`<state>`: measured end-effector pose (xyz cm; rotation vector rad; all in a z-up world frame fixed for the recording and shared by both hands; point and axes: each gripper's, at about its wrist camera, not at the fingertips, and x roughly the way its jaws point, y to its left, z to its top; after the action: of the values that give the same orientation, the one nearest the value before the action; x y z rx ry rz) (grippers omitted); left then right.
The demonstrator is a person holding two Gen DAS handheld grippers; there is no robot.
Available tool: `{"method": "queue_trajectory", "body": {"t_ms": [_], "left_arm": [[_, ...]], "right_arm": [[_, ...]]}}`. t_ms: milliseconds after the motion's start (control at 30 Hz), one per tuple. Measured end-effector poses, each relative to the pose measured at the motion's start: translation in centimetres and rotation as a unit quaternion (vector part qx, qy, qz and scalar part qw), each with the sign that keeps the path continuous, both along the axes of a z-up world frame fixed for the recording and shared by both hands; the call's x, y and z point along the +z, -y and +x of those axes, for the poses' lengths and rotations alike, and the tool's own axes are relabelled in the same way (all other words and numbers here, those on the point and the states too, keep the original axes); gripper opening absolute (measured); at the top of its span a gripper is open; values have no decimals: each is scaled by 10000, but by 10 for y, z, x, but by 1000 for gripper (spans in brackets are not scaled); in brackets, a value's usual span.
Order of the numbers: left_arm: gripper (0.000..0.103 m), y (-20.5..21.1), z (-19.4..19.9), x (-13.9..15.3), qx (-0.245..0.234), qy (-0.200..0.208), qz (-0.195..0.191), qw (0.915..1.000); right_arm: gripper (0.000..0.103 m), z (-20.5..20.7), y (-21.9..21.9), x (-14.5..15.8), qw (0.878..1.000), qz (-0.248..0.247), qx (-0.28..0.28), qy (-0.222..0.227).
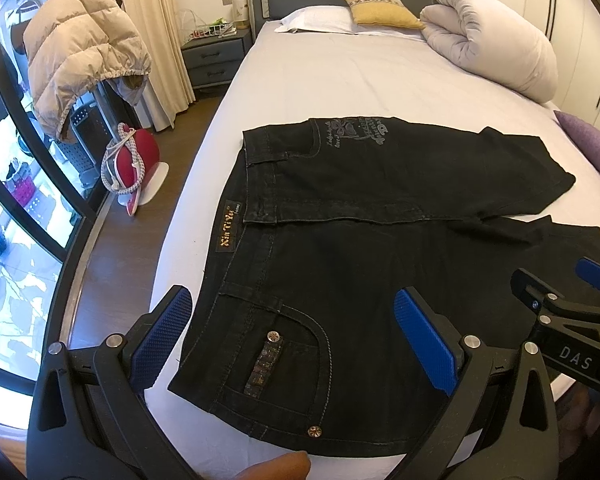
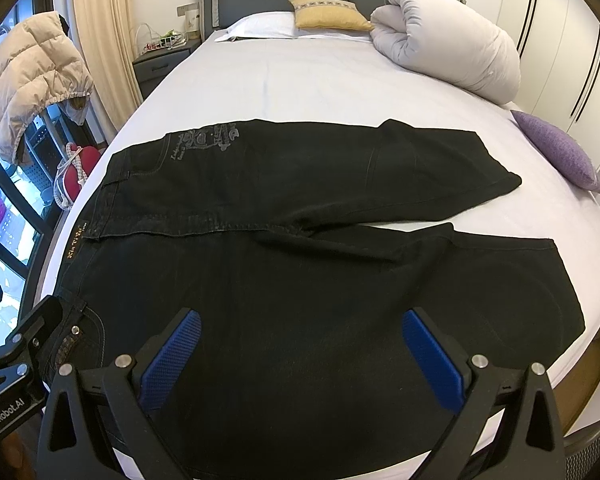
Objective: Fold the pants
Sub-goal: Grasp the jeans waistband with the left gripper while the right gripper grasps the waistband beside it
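Left view: my left tool [image 1: 296, 336] has its jaws apart, holding nothing, above the waistband pocket of the black pants [image 1: 380, 248], which lie flat on the bed [image 1: 340, 80].
Right view: my right tool [image 2: 300, 356] has its jaws apart, empty, over the near pant leg; pants [image 2: 300, 208] legs run right.

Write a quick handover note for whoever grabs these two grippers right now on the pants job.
Left gripper: jaws open, holding nothing, over the waistband end near the front pocket.
Right gripper: jaws open, holding nothing, over the near leg.
Black pants lie flat on the bed, waist to the left, legs spread apart.
Done: laid out.
Left: every fold.
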<state>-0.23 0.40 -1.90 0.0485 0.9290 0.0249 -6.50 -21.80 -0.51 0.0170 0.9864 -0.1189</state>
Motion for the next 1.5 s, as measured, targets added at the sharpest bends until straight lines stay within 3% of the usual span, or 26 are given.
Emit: {"method": "queue_trajectory", "body": {"t_ms": [233,333,467,533,633,767,867,933,1067,1167,1300,1400,1500], "left_arm": [[103,2,6,4,-196,199,41,9996],[103,-8,26,7,-216,174,-197,9994],[103,-13,58,12,-496,274,-122,9983],[103,-13,76,15,-699,386,-162,9967],[103,-17,100,26,-756,847,-549,9920],[103,-12,149,27,-674,324,-182,9970],[103,-16,191,22,-833,19,-549,9950],[103,-13,223,16,-1108,-32,-401,9930],[103,-4,291,-11,-1983,-482,-121,9789],[103,3,343,-39,-2578,-1052,-130,9604],[103,9,380,-72,-3013,-1467,72,9421],[103,10,404,-92,-3233,-1829,16,9285],[98,10,418,-111,-3358,-2235,-73,9150]], "right_arm": [[103,5,3,-4,10000,-53,55,-64],[103,14,8,-4,9998,-116,96,-115],[103,32,17,0,9995,-133,272,-26],[103,43,22,4,9991,-147,406,53],[103,64,28,8,9978,-194,628,127],[103,93,36,9,9963,-218,830,104],[103,116,42,6,9945,-151,1033,35],[98,127,43,4,9927,-92,1200,-4],[84,145,45,-3,9859,17,1670,-89],[74,157,45,-12,9793,29,2018,-156],[69,167,46,-23,9737,94,2263,-229],[68,173,51,-30,9710,382,2345,-264],[62,179,50,-38,9689,369,2425,-317]]}}
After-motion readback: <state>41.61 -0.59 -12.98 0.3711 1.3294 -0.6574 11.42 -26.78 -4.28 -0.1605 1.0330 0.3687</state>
